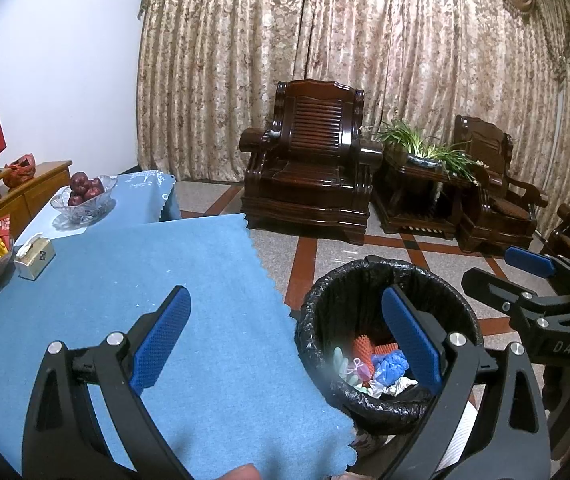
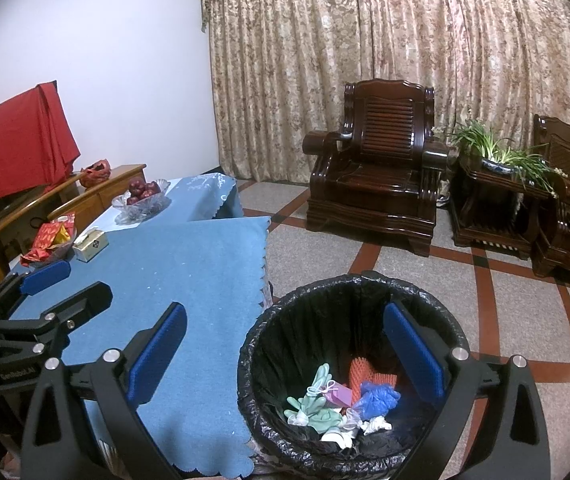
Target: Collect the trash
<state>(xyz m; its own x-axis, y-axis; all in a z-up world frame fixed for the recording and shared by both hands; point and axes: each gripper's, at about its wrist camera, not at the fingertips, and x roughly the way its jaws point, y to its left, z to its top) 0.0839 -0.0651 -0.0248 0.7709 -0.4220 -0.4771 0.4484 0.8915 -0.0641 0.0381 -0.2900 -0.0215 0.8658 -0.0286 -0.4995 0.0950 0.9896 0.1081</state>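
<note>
Both tongs (image 1: pixel 285 344) (image 2: pixel 285 356) spread empty, bin (image 2: pixel 269 344) upright, mouth upward

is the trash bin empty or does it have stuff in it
Not empty. The black-lined trash bin holds green gloves, a blue glove, orange foam netting and crumpled white paper at the bottom.

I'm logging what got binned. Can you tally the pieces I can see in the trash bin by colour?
Green gloves: 1
Orange foam net: 1
Blue glove: 1
Purple box: 1
White scraps: 1 cluster
Total in the bin: 5
</note>
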